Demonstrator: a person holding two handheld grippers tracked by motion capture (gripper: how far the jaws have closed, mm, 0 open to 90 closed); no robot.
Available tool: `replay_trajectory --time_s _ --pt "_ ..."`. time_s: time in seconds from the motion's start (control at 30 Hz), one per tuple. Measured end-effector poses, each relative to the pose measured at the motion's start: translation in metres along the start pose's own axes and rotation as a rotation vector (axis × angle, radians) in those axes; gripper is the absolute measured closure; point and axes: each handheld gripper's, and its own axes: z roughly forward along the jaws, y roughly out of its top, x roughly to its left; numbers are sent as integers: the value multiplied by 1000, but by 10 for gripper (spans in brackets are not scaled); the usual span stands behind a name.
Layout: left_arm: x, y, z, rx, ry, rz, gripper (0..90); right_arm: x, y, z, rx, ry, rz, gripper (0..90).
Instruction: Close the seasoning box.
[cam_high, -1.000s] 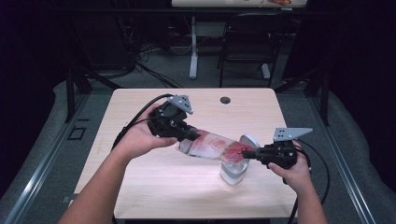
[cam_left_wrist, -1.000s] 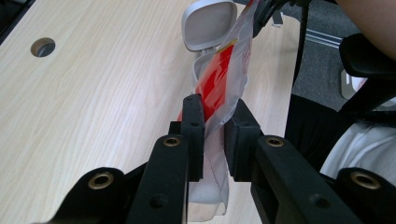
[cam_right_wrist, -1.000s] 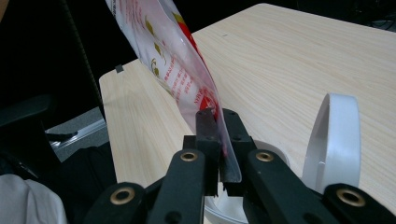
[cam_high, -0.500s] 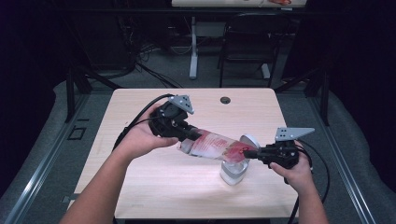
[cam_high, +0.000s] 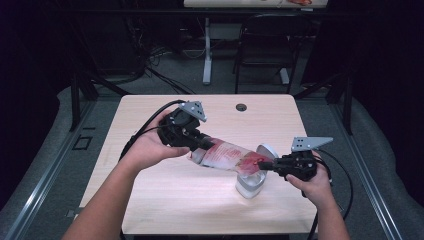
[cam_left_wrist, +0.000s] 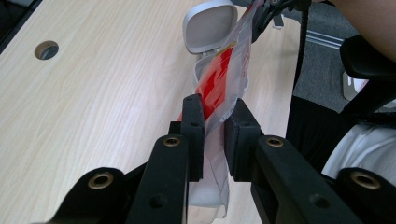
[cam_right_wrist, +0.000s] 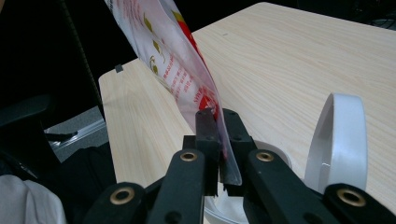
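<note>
Left tongs: both pads closed flat on one end of the plastic pouch, seen plainly in the left gripper view, where the film is squeezed between the pads. Right tongs: also clamped, on the opposite end of the same pouch; in the right gripper view the red-printed film rises from the closed pads up toward the top left. So I hold the pouch by both ends, clear of the counter, with no slack visible.

Relation that matters: the pouch's long axis runs from the left tongs, nearer the middle of the counter, down toward the right tongs close to the right edge. The right-hand end is the lower one and sits directly above the small clear container, whose hinged white lid stands open just behind. In the right gripper view the container rim lies just beyond and below the pads, the lid upright to one side.

Judgement: the right hand is the nearer one to the container, so the low end is the one to steer; the left hand only sets the tilt. I cannot tell whether the low end of the pouch is open, nor whether anything is in the container. Risk, as I read it: the lid standing close to the pouch may catch the film if I swing toward the far edge.
</note>
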Motion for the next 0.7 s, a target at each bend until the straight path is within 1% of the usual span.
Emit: replay_trajectory --time_s 0.07,0.13,0.33,0.7 --pt "0 1 0 -1 -1 5 799 0 0 -1 -1 -3 -1 878" --pt "0 1 1 -6 -2 1 799 0 0 -2 -4 -1 4 878" --pt "0 3 4 2 -5 -3 796 -1 -1 -5 10 3 4 879" --pt "-1 3 4 -9 -2 0 796 -1 0 -7 2 -4 5 879"
